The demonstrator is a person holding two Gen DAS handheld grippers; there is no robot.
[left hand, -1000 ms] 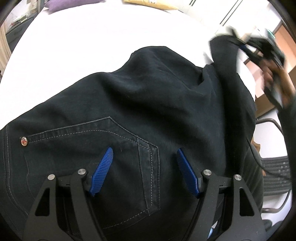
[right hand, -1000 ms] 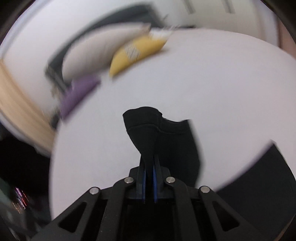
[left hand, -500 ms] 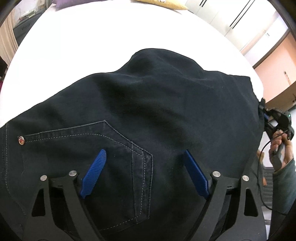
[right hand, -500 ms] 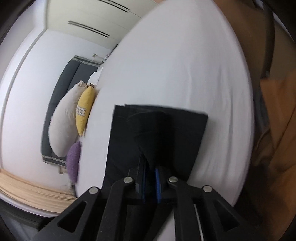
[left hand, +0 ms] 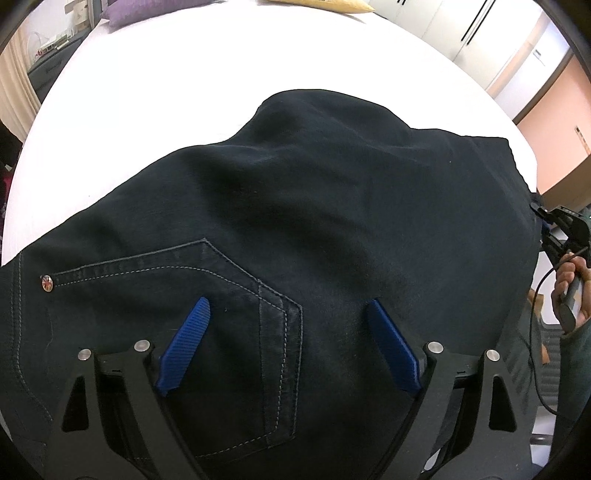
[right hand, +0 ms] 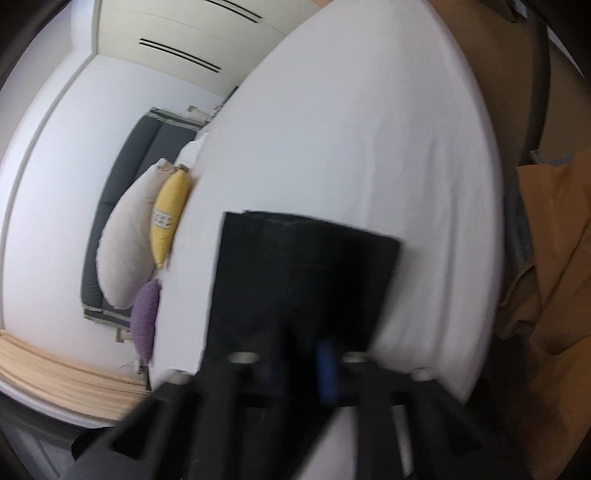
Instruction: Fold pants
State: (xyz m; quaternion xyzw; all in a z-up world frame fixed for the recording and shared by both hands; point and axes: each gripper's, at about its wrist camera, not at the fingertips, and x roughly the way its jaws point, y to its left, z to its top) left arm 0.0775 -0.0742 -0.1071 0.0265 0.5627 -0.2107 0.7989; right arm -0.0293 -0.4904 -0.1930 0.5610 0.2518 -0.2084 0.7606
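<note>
Black pants (left hand: 332, 203) lie spread on the white bed (left hand: 221, 74), back pocket (left hand: 166, 295) up. My left gripper (left hand: 288, 302) hovers over the pocket, its blue pads (left hand: 192, 332) far apart and still opening, with no cloth pinched between them. In the left wrist view my right gripper (left hand: 537, 212) sits at the far right end of the pants, held by a hand (left hand: 569, 280). The blurred right wrist view shows the leg hem (right hand: 306, 273) flat on the bed (right hand: 351, 129). There my right gripper (right hand: 299, 354) is closing, narrow, with the hem's near edge between its jaws.
Beige (right hand: 125, 240), yellow (right hand: 168, 218) and purple (right hand: 146, 317) pillows sit at the head of the bed. Orange-brown fabric (right hand: 554, 258) and a chair frame (right hand: 539, 74) lie past the bed's right edge. White wardrobes (left hand: 461, 29) stand behind.
The right gripper swung the raised leg end down and rightward, and the hem now lies flat at the bed's edge. The left jaws have spread wider over the pocket.
</note>
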